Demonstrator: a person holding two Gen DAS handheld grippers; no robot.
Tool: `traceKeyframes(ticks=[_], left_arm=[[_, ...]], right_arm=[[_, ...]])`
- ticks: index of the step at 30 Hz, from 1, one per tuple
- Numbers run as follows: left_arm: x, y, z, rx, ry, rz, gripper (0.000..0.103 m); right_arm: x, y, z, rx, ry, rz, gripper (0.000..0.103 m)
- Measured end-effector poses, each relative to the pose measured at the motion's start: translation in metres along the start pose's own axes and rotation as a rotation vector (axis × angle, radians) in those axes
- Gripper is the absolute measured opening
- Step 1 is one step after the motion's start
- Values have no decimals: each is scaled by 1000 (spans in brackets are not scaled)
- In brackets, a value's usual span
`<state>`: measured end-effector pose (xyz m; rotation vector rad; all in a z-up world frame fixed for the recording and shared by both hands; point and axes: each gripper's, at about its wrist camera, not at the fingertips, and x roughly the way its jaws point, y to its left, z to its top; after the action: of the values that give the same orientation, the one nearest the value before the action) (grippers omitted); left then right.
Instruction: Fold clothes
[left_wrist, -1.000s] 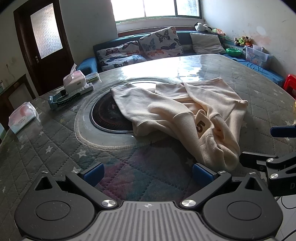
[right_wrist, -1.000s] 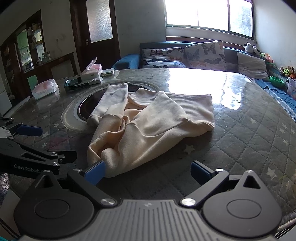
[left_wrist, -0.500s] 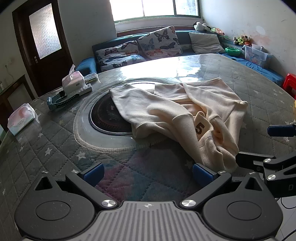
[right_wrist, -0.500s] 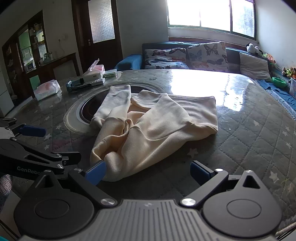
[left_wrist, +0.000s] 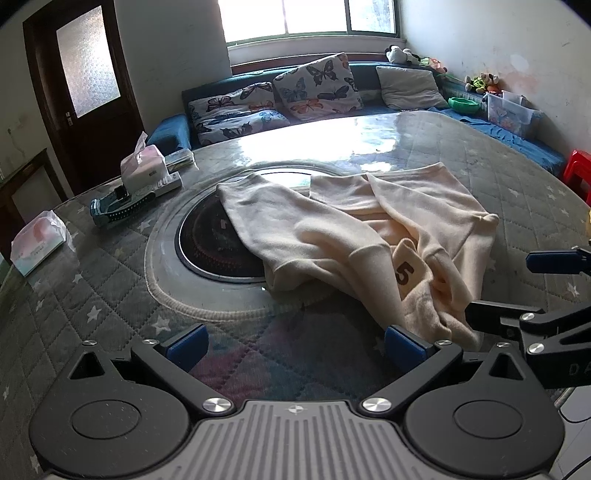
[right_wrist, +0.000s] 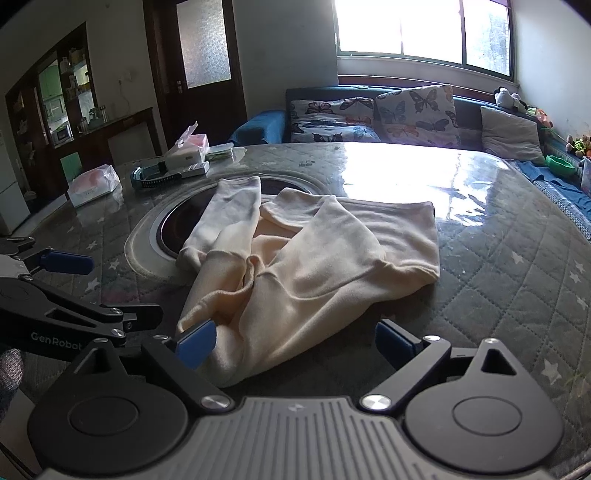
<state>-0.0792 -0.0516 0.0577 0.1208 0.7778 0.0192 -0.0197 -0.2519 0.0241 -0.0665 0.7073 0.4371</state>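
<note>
A cream garment (left_wrist: 369, 229) with a brown "5" patch (left_wrist: 404, 275) lies crumpled on the quilted, glass-topped table (left_wrist: 92, 295). It is partly over the round dark inset (left_wrist: 207, 240). My left gripper (left_wrist: 295, 347) is open just above the table, its right pad (left_wrist: 404, 347) beside the garment's near end. My right gripper (left_wrist: 517, 284) shows at the right edge of the left wrist view. In the right wrist view my right gripper (right_wrist: 295, 343) is open, with the garment (right_wrist: 314, 266) lying between its fingers against the left pad (right_wrist: 195, 343). The left gripper (right_wrist: 107, 288) sits at that view's left.
A tissue box (left_wrist: 142, 166), a teal object (left_wrist: 118, 206) and a tissue packet (left_wrist: 37, 240) stand on the table's far left. Behind the table runs a sofa with butterfly cushions (left_wrist: 317, 85). A red stool (left_wrist: 578, 170) stands at the right.
My right gripper has moved forward, so the garment's near end now lies between its fingers. My left gripper has shifted only slightly. The garment has not moved.
</note>
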Motion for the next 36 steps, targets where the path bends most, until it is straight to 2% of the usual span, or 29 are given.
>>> traceKeyframes(ticks=[9, 16, 22, 30, 36], left_arm=[[4, 6, 19, 4, -33, -2, 103], [16, 6, 39, 10, -44, -49, 100], [34, 6, 62, -7, -25, -103, 92], [73, 1, 90, -29, 18, -106, 88], [104, 3, 107, -65, 51, -83, 88]], right_arm=[[11, -5, 18, -14, -6, 14, 90], [25, -14, 34, -23, -2, 13, 82], [46, -29, 54, -29, 13, 3, 73], [76, -49, 83, -36, 35, -12, 63], [107, -59, 106, -10, 51, 18, 56]])
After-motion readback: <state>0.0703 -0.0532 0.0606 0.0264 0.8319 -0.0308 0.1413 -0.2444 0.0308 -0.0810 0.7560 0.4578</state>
